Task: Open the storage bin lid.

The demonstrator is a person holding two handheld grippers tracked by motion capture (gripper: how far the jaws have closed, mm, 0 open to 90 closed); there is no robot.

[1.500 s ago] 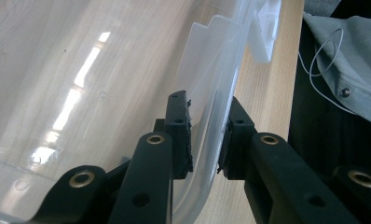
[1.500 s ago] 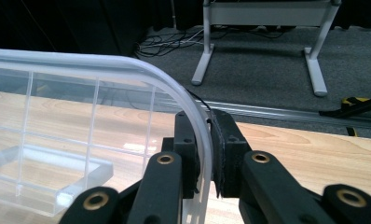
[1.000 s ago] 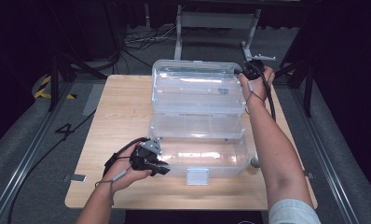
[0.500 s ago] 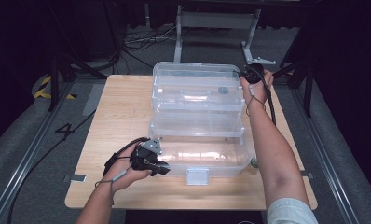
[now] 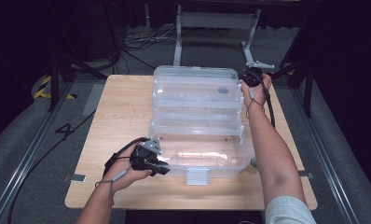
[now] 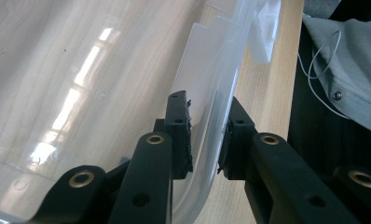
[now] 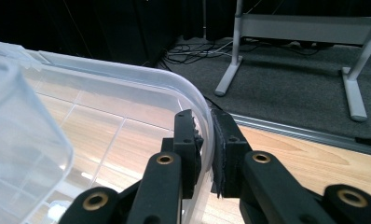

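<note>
A clear plastic bin point(image 5: 197, 158) sits at the near middle of the wooden table point(image 5: 123, 112). My left gripper point(image 5: 162, 169) is at the bin's near left corner. In the left gripper view, this gripper point(image 6: 207, 135) is shut on the bin's rim point(image 6: 207, 116), with one pad inside the wall and one outside. Behind the bin, a clear lid point(image 5: 193, 88) stands tilted, its far edge raised. My right gripper point(image 5: 249, 77) holds the lid's far right corner. In the right gripper view, this gripper point(image 7: 206, 140) is shut on the curved lid edge point(image 7: 193, 93).
A white latch point(image 5: 196, 176) hangs on the bin's front wall. The table's near edge lies just behind my left hand. A metal frame point(image 5: 216, 21) and cables point(image 5: 141, 44) lie on the floor past the far edge. Bare wood spreads to the left of the bin.
My right gripper has sunk a little with the lid's far corner, so the lid stands lower. My left gripper has stayed on the bin's rim.
</note>
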